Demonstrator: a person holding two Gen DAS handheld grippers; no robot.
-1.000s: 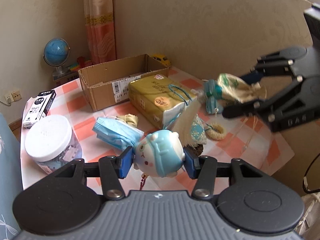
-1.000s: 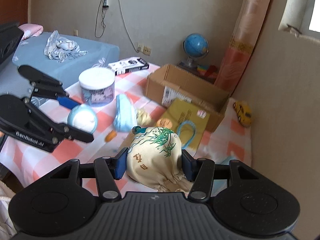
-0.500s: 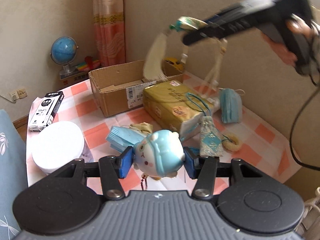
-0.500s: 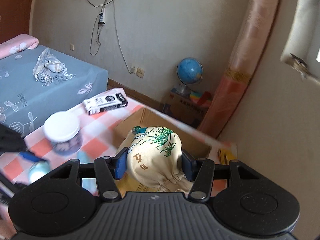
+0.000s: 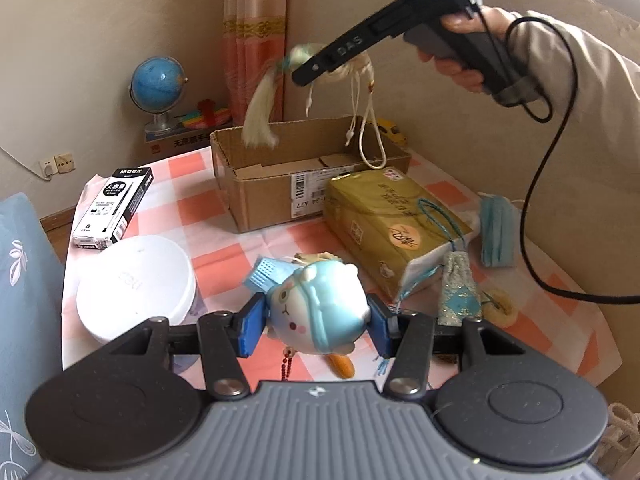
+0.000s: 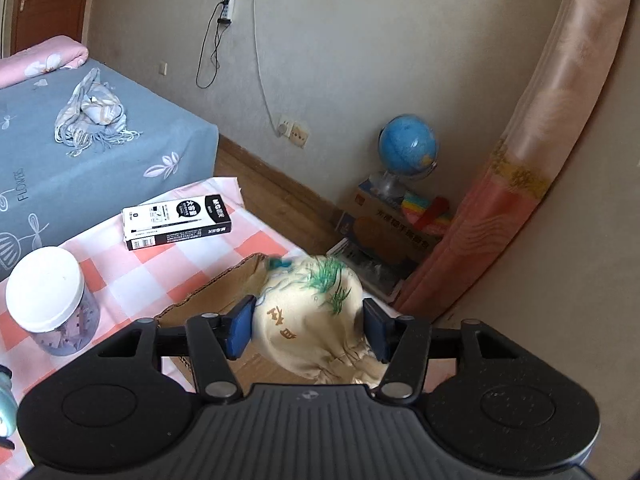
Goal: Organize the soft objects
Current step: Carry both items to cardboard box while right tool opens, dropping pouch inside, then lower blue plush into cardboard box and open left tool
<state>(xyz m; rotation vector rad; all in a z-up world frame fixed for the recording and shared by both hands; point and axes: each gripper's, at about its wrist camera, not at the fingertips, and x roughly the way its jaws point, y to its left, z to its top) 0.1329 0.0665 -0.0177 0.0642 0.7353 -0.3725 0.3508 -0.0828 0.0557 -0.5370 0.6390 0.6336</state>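
My left gripper [image 5: 316,320] is shut on a round blue-and-white plush toy [image 5: 320,312] low over the checked tablecloth [image 5: 224,256]. Above the open cardboard box [image 5: 260,196], the right gripper [image 6: 308,328] hangs with a cream drawstring pouch [image 6: 308,312] with green print between its blue pads. Its jaws are opening, though the pads still touch the pouch's sides. In the left wrist view the pouch [image 5: 356,68] is blurred at the right gripper's [image 5: 304,74] tip. Its tassel [image 5: 260,120] and cords dangle into the box.
A yellow tissue pack [image 5: 384,216], a blue face mask [image 5: 496,232], a beaded sachet [image 5: 456,292] and a second mask [image 5: 264,272] lie on the table. A white-lidded jar [image 5: 136,284] and a black pen box [image 5: 112,208] sit left. A bed [image 6: 100,168] and globe [image 6: 406,144] stand beyond.
The right gripper has carried the pouch up from the table's right side to above the cardboard box. The left gripper has drifted slightly, still holding the plush toy.
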